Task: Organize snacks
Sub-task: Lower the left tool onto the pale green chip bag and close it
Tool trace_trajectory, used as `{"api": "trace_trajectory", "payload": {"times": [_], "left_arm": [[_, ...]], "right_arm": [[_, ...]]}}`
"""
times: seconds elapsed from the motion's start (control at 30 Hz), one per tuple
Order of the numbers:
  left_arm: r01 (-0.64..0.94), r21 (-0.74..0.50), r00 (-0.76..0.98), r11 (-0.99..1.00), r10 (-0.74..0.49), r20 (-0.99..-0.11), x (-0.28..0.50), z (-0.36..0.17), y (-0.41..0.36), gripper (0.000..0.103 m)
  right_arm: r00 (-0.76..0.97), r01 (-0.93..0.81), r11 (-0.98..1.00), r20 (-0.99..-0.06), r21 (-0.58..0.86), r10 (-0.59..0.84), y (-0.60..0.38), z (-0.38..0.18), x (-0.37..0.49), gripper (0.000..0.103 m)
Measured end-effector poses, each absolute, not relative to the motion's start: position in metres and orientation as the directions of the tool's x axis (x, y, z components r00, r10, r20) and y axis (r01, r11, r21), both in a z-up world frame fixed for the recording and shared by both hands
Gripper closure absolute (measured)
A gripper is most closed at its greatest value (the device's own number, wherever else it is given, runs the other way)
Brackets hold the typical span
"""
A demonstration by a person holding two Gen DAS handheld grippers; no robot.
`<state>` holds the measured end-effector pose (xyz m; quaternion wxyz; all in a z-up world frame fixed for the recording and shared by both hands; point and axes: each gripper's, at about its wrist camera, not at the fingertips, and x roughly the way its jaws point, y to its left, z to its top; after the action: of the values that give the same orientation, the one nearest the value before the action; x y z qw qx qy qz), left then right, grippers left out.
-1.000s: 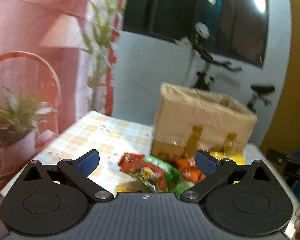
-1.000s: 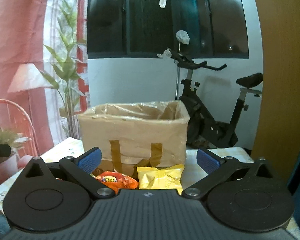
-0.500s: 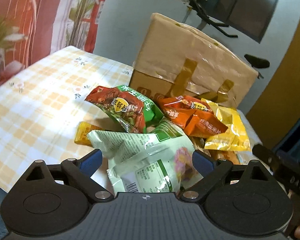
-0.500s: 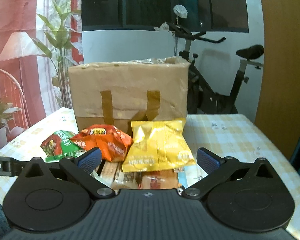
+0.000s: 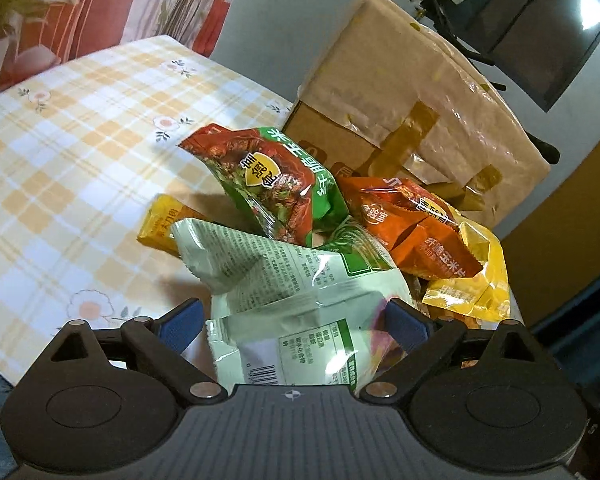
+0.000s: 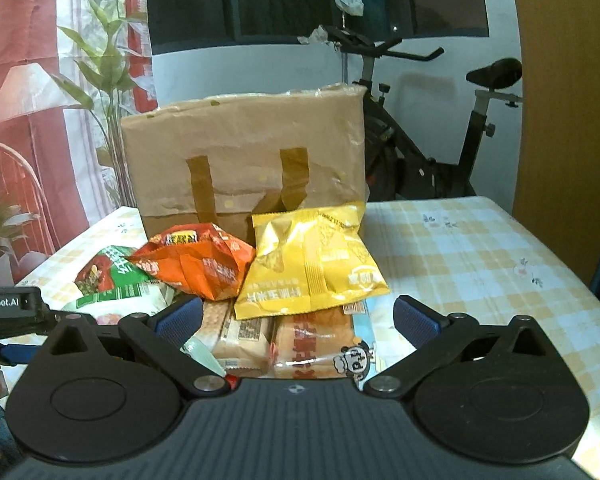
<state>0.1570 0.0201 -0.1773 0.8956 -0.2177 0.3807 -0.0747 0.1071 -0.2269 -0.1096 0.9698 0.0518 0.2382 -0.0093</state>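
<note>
Your left gripper (image 5: 294, 322) is released, its blue pads wide apart, and the pale bag (image 5: 296, 300) lies between them, not yet pinched. I judge you hold it low and forward this way because this bag is the nearest one of the pile and the easiest to take first. The bag lies crumpled with its printed back side up. Its long axis runs from near you on the right toward far on the left, and its barcode end points at your gripper.

Behind it the green bag (image 5: 274, 182) leans up on the pile, its sealed end pointing to the far left. To its right the orange bag (image 5: 410, 220) rests partly on the yellow bag (image 5: 474, 276). All snacks are heaped on the checked table (image 5: 60, 152), just in front of the box (image 5: 412, 120). I suppose they go in the box, so the heap is kept close to it.

Your right gripper (image 6: 298, 316) is also released and empty. It hovers over two clear packs (image 6: 280, 340) that lie flat, their long axes pointing away from you toward the box. The yellow bag lies on their far ends, with one sealed end against the box.
</note>
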Motion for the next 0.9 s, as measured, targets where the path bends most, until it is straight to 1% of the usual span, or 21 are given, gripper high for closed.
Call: {"api": "trace_trajectory", "payload": {"times": [0.2, 0.47, 0.77, 0.83, 0.9], "left_arm": [[-0.032, -0.469, 0.679, 0.883, -0.325, -0.658, 0.167, -0.189, 0.014, 0.0], [-0.047, -0.542, 0.651, 0.839, -0.385, -0.654, 0.179, -0.203, 0.013, 0.0], [-0.023, -0.553, 0.632, 0.833, -0.416, -0.653, 0.176, -0.203, 0.012, 0.0], [-0.02, -0.558, 0.63, 0.83, -0.423, -0.652, 0.175, -0.204, 0.013, 0.002], [0.005, -0.562, 0.633, 0.827, -0.438, -0.638, 0.172, -0.203, 0.014, 0.007]], "right_arm": [[0.876, 0.041, 0.994, -0.482, 0.102, 0.013, -0.228, -0.116, 0.11, 0.0], [0.864, 0.05, 0.992, -0.503, 0.114, 0.014, -0.231, -0.122, 0.114, 0.0], [0.857, 0.048, 0.993, -0.515, 0.112, 0.017, -0.231, -0.128, 0.115, 0.0], [0.857, 0.049, 0.993, -0.515, 0.111, 0.016, -0.231, -0.128, 0.115, 0.0], [0.857, 0.048, 0.993, -0.515, 0.112, 0.017, -0.231, -0.128, 0.116, 0.0]]}}
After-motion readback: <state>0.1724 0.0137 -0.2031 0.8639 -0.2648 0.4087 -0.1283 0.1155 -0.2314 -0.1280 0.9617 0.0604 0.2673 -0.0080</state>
